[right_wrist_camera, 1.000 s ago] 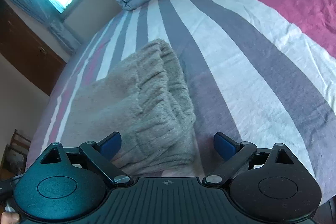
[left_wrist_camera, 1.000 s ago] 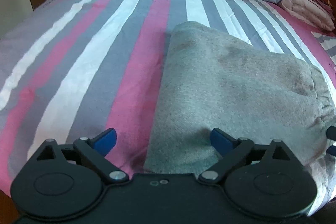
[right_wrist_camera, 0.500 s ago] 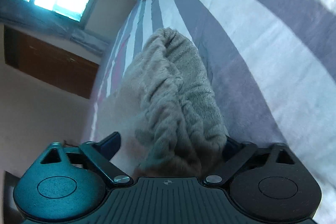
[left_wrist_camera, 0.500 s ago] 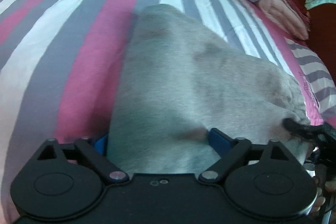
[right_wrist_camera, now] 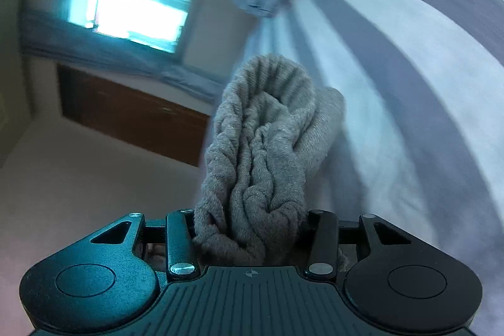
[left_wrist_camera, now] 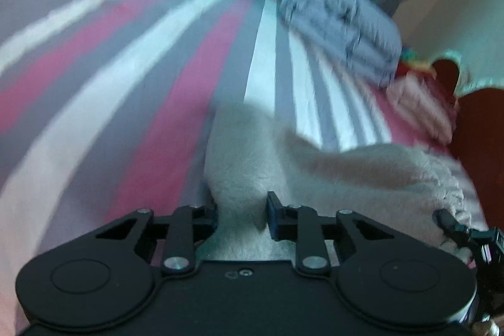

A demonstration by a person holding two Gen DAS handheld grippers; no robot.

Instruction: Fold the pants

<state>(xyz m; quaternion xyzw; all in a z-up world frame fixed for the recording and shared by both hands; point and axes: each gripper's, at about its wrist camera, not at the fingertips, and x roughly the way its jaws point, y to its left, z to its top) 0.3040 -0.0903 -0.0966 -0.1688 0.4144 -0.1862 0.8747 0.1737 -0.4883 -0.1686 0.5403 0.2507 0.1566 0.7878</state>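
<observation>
The grey pants [left_wrist_camera: 330, 175] are already a compact bundle, one end raised off the striped bed [left_wrist_camera: 132, 77], so I judge one fold or a final placement remains; the fleece is thick, its ribbed waistband [right_wrist_camera: 261, 153] bunched; left gripper [left_wrist_camera: 242, 211] and right gripper [right_wrist_camera: 252, 229] each pinch the fabric; a quilted blanket [left_wrist_camera: 340, 27] lies beyond.

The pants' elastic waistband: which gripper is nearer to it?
Right. The right gripper clamps the waistband itself; the left gripper holds the pants' plain edge, apart from it.
</observation>
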